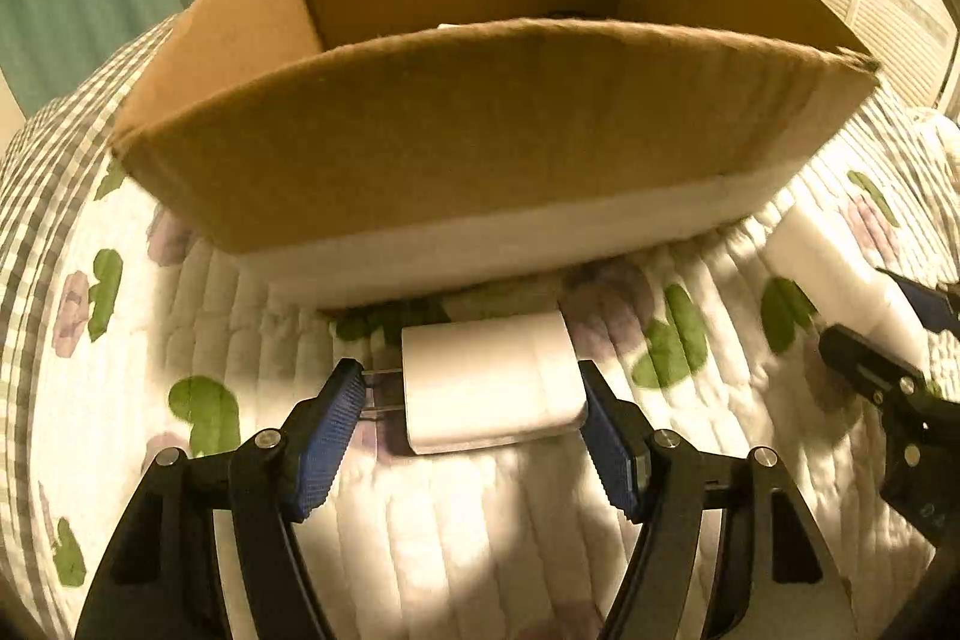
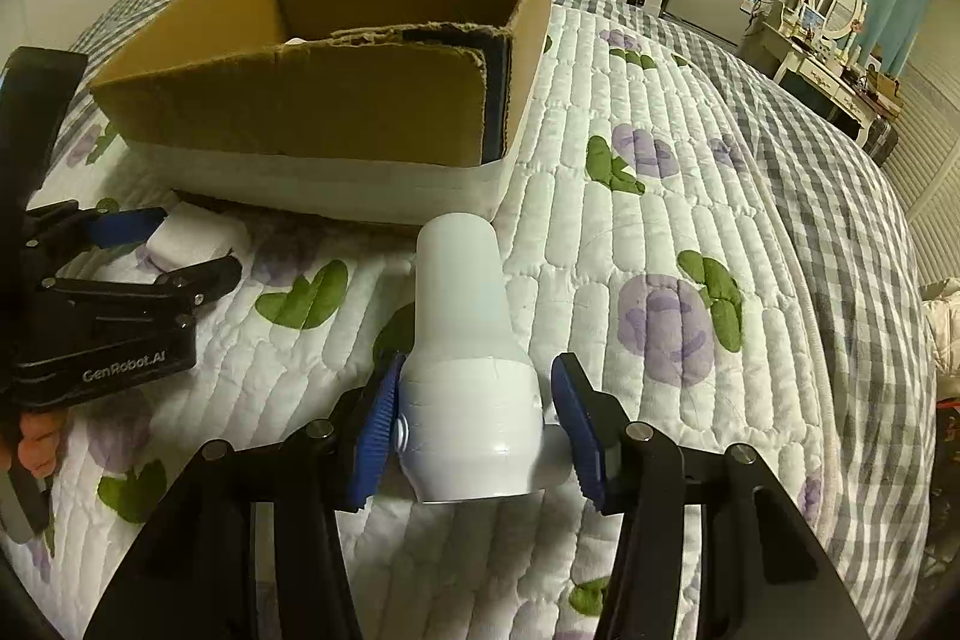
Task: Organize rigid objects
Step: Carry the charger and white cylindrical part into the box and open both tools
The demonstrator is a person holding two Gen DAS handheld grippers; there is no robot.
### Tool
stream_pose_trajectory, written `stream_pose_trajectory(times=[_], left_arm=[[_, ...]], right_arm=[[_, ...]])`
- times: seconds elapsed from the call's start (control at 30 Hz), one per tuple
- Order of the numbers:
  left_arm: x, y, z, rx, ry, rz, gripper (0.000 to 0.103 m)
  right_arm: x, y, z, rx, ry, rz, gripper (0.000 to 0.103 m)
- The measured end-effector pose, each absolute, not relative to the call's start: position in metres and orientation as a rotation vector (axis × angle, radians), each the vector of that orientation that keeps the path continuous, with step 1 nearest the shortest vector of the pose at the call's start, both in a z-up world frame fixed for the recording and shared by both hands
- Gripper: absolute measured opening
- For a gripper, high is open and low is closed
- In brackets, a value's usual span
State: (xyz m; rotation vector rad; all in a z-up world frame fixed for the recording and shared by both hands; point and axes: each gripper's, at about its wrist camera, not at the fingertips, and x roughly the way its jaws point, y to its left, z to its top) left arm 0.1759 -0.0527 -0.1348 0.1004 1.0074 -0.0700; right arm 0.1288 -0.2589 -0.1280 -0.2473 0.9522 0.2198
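Your white charger (image 1: pixel 492 379), a rounded block with two metal prongs pointing left, lies flat on the quilted bed (image 1: pixel 456 538) just in front of the cardboard box (image 1: pixel 480 124); judge it light, stiff and smooth-skinned, so likely to slip if pinched at the rounded corners, best taken across its flat side faces and not by the prongs; your left gripper (image 1: pixel 474 400) straddles it with jaws open wide, the left pad level with the prong tips and the right pad just beside the block's right edge, touching or not I cannot tell; your second thing, the white plastic bottle-like piece (image 2: pixel 465 358), has a matte tapered neck pointing toward the box and a glossier, wider body with a short stub out its right side; it rests on the bed near the box's right front corner; judge it hollow, light and hard, the glossy body slick, so grip low on the widest band where the sides run closest to parallel; your right gripper (image 2: pixel 474 430) brackets that body, left pad against or nearly against it, right pad a little apart, jaws open and not clamped; in the left wrist view the same piece (image 1: pixel 840 274) shows at the right edge; the box stands open-topped with its near wall torn along the rim, something pale barely visible inside; both things lie outside it, neither lifted yet
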Motion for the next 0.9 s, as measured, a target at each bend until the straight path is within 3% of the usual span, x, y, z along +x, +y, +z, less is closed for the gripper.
stream_pose_trajectory(times=[0.47, 0.9], left_arm=[[0.123, -0.042, -0.092, 0.122, 0.989, -0.144, 0.071], [0.088, -0.048, -0.016, 0.074, 0.885, -0.15, 0.071]], right_arm=[[0.089, -0.254, -0.08, -0.286, 0.896, 0.202, 0.05], [0.072, -0.241, -0.004, -0.225, 0.768, 0.195, 0.05]])
